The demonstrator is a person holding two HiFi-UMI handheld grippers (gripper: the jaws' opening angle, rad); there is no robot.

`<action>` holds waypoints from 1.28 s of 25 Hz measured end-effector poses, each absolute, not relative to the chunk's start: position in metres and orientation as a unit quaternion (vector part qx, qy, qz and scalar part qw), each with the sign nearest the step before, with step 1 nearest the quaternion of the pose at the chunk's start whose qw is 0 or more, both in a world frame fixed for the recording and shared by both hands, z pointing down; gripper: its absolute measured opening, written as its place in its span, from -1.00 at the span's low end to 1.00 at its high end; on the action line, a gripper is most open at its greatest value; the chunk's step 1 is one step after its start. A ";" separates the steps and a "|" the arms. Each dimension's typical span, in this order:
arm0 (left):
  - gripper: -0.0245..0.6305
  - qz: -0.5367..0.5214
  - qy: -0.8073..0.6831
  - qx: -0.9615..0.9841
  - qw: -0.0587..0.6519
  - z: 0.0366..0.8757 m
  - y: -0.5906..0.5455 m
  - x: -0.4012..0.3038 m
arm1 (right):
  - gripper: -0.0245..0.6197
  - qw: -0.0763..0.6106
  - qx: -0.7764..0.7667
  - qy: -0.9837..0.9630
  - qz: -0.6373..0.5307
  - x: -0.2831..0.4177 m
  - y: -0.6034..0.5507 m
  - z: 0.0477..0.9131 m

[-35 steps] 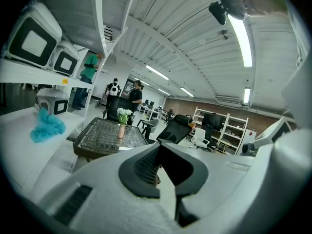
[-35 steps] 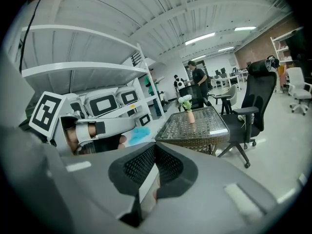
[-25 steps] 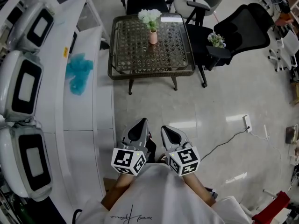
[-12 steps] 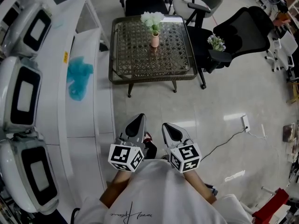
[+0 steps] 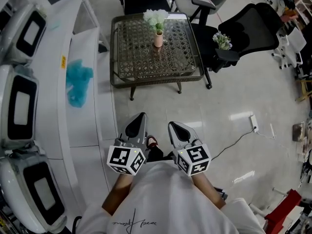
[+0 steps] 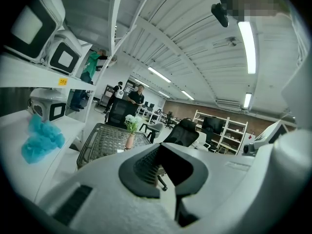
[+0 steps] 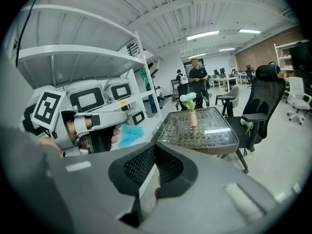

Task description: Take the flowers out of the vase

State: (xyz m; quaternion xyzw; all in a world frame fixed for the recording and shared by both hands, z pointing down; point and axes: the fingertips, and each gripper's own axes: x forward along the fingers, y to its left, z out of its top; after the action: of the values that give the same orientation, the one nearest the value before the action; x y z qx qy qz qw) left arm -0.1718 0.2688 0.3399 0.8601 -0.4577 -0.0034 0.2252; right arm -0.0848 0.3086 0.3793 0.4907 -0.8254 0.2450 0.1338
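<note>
Left gripper (image 5: 141,117) jaws pressed together, nothing in them, right gripper (image 5: 172,126) same, both low by the person's body and well apart from the target; white flower bunch (image 5: 156,17) sits upright in the slim pink vase (image 5: 158,39) near the far edge of the square dark-framed lattice-top table (image 5: 141,57). Risks, as I judge: the narrow vase tips if stems get pulled sideways, jaws not opened in time knock it, hard squeeze crushes stems, small loose flower sprig (image 5: 223,40) on the black mesh office chair (image 5: 253,28) gets picked by mistake. Room, from the left: white shelving (image 5: 92,116) with white black-screened machines (image 5: 19,101), crumpled teal cloth (image 5: 78,82), pale glossy floor (image 5: 243,96), white cable (image 5: 243,136) on it at right, could snag a foot
</note>
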 end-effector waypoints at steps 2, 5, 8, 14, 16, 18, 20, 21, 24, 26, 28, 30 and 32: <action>-0.91 -0.004 -0.458 0.861 0.222 0.338 0.267 -0.173 | -0.90 0.133 0.493 -0.825 0.241 -0.084 0.305 0.377; -0.91 -0.007 -0.459 0.861 0.218 0.335 0.265 -0.177 | -0.90 0.130 0.497 -0.826 0.234 -0.084 0.299 0.372; -0.91 -0.006 -0.461 0.861 0.215 0.333 0.263 -0.180 | -0.90 0.126 0.499 -0.827 0.226 -0.084 0.293 0.366; -0.91 -0.007 -0.462 0.860 0.215 0.332 0.255 -0.178 | -0.90 0.119 0.499 -0.830 0.219 -0.081 0.278 0.362; -0.91 -0.006 -0.462 0.861 0.213 0.331 0.250 -0.176 | -0.90 0.116 0.499 -0.830 0.218 -0.079 0.269 0.361; -0.91 -0.011 -0.456 0.863 0.217 0.330 0.245 -0.174 | -0.90 0.111 0.496 -0.831 0.224 -0.078 0.260 0.362; -0.91 -0.016 -0.447 0.865 0.228 0.330 0.238 -0.170 | -0.90 0.107 0.491 -0.833 0.232 -0.078 0.251 0.362; -0.91 -0.016 -0.443 0.866 0.231 0.331 0.234 -0.167 | -0.90 0.106 0.489 -0.834 0.233 -0.077 0.246 0.362; -0.91 -0.012 -0.440 0.868 0.230 0.330 0.220 -0.158 | -0.90 0.101 0.489 -0.835 0.233 -0.072 0.231 0.359; -0.91 -0.010 -0.441 0.868 0.227 0.330 0.210 -0.153 | -0.90 0.100 0.488 -0.835 0.234 -0.068 0.221 0.359; -0.91 -0.010 -0.443 0.868 0.226 0.329 0.199 -0.148 | -0.90 0.100 0.487 -0.835 0.235 -0.064 0.210 0.360; -0.91 -0.008 -0.442 0.868 0.225 0.329 0.188 -0.144 | -0.90 0.099 0.487 -0.834 0.237 -0.060 0.198 0.361; -0.91 -0.006 -0.442 0.868 0.226 0.330 0.176 -0.138 | -0.90 0.097 0.487 -0.834 0.240 -0.055 0.185 0.362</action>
State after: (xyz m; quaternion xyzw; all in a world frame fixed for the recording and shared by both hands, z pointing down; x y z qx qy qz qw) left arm -0.1385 0.1759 0.3304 0.8681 -0.4420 -0.0058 0.2259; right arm -0.0550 0.1848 0.3621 0.4875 -0.8340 0.2395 0.0973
